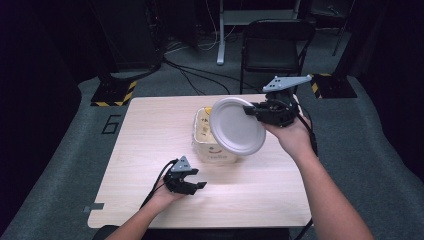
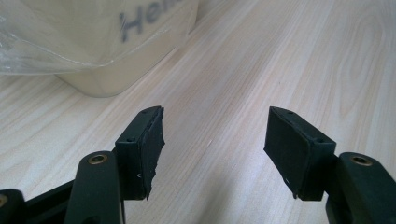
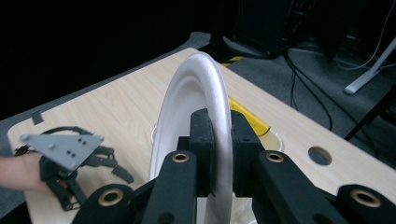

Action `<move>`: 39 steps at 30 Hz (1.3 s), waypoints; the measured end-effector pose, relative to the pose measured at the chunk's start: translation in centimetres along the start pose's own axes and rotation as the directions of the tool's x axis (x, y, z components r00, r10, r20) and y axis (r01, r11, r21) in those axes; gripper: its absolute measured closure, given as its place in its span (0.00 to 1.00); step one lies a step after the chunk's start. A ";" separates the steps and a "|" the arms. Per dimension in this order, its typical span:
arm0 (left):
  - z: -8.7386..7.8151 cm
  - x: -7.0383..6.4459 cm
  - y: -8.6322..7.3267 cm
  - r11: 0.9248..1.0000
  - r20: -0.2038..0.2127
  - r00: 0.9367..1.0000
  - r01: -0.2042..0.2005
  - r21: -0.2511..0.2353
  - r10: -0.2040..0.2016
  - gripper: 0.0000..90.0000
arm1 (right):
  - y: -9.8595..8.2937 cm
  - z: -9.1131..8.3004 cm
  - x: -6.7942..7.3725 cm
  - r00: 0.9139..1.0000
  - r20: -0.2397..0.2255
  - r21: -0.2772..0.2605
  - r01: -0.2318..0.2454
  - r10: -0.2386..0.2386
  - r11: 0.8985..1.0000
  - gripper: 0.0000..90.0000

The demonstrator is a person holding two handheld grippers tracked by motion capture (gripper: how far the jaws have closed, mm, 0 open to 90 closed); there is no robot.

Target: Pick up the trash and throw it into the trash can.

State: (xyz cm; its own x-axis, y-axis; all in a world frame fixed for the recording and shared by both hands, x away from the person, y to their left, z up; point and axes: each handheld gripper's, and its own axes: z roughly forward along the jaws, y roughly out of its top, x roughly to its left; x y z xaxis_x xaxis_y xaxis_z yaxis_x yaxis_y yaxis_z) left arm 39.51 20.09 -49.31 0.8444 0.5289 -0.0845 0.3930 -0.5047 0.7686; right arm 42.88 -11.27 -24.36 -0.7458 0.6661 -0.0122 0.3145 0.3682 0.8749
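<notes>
My right gripper (image 1: 249,111) is shut on the rim of a white round plate (image 1: 236,126), which is held tilted in the air over a cream tub (image 1: 214,148) at the table's middle. In the right gripper view the plate (image 3: 196,102) stands edge-on between the two jaws of the right gripper (image 3: 219,140). My left gripper (image 1: 197,183) rests low near the table's front, open, with nothing between its pads (image 2: 152,144). The tub (image 2: 107,42), with grey lettering and clear film, lies just ahead of it on the left.
The wooden table (image 1: 150,130) has a round hole (image 3: 320,155) near one edge. A black folding chair (image 1: 275,45) and a desk leg stand behind the table, with cables on the grey floor. Yellow-black striped bases (image 1: 112,93) sit at both far corners.
</notes>
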 end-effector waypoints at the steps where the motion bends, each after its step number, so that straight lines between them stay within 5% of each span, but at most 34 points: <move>1: 0.0 0.0 0.0 1.000 0.001 1.000 -0.001 -0.001 0.001 0.41 | 0.2 0.2 0.0 1.000 0.002 -0.003 0.002 -0.002 1.000 0.91; 22: 0.0 0.3 -0.2 1.000 0.005 1.000 0.010 0.007 -0.011 0.41 | 1.6 4.8 -2.1 0.997 0.079 -0.004 -0.012 0.013 1.000 0.91; 27: 0.2 0.2 -0.2 0.999 0.004 1.000 -0.023 0.026 0.022 0.41 | 1.7 5.8 -2.2 0.996 0.092 0.000 -0.006 0.006 1.000 0.91; 39: -0.1 0.7 -0.3 1.000 0.004 1.000 0.007 0.023 -0.007 0.41 | 1.1 9.0 -2.1 0.993 0.121 0.025 0.012 -0.015 1.000 0.91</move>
State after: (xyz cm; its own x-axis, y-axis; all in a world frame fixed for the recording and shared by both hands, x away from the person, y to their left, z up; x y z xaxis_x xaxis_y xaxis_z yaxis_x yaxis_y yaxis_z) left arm 39.94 20.69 -49.55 0.8433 0.5295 -0.0924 0.4069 -0.5167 0.7533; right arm 50.09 -6.41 -27.77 -0.6737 0.7342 -0.0841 0.3196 0.3922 0.8626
